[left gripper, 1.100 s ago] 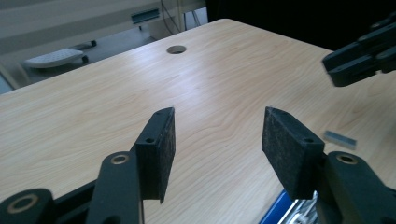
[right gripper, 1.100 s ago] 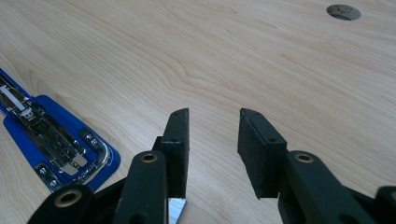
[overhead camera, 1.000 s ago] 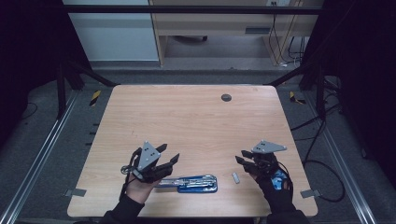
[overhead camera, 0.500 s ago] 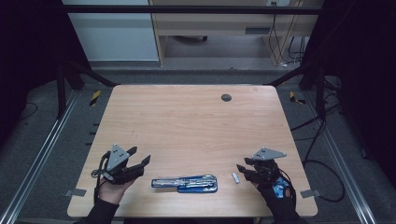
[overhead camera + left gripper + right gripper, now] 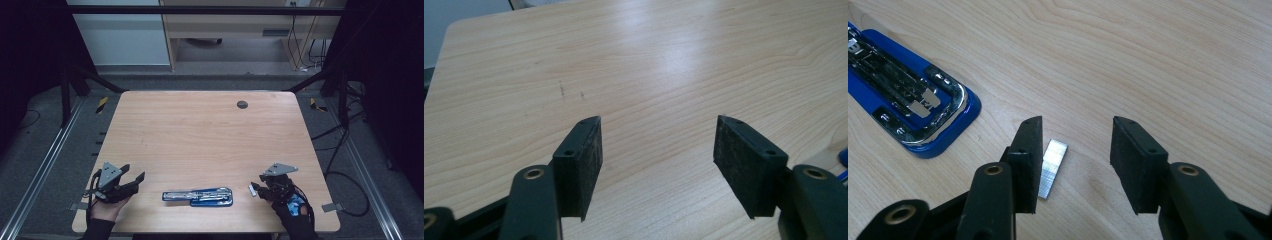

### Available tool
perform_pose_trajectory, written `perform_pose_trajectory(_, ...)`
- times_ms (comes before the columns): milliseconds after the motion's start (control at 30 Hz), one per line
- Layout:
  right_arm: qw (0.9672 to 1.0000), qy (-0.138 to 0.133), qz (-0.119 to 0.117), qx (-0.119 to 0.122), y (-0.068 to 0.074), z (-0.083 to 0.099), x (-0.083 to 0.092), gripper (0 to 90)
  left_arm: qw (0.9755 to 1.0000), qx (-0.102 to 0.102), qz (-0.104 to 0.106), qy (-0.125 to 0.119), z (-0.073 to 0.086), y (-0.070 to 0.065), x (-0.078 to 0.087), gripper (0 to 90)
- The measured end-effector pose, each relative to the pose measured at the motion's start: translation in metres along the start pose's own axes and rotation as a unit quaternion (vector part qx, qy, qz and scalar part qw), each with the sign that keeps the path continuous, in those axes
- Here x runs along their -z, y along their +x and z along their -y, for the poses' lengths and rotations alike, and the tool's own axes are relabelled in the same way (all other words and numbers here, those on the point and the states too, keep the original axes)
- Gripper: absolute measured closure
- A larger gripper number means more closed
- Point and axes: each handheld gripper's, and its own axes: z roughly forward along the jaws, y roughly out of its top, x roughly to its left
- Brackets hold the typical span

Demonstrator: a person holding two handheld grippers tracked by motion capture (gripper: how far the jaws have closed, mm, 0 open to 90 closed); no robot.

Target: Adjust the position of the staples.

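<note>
1. High view. My right gripper rests near the right near corner of the table, and the strip of staples lies on the wood just at its tips, on their left side. The opened blue stapler lies flat to the left of the strip, its long axis running left to right along the near edge. My left gripper sits well apart at the left near corner, so my right hand is plainly the nearer one to the strip.

2. Left gripper view. My left gripper stands wide open over bare wood, holding nothing; its jaws have just been opening.

3. Right gripper view. My right gripper is parted about halfway and grips nothing; its jaws have lately been opening. The staple strip lies flat, partly tucked beneath the left jaw, its long axis pointing roughly away from me along the jaws. The stapler lies far left, magazine upward.
</note>
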Motion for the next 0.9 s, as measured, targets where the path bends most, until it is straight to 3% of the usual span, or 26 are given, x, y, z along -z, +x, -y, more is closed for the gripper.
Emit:
perform_pose_trajectory(333,0.9997,0.024,0.001,-0.001,0.004,0.001,-0.008,59.0,0.9998,0.012,-0.008,0.013,0.005,0.009,-0.006,35.0)
perform_pose_trajectory(500,0.9995,0.032,-0.002,-0.001,0.009,0.000,-0.011,61.7,0.9998,0.000,-0.010,0.017,0.005,0.007,-0.007,35.3)
perform_pose_trajectory(900,0.9984,0.056,-0.010,0.000,0.013,-0.002,-0.020,68.3,0.9996,-0.003,-0.006,0.027,0.005,0.006,-0.009,36.0)
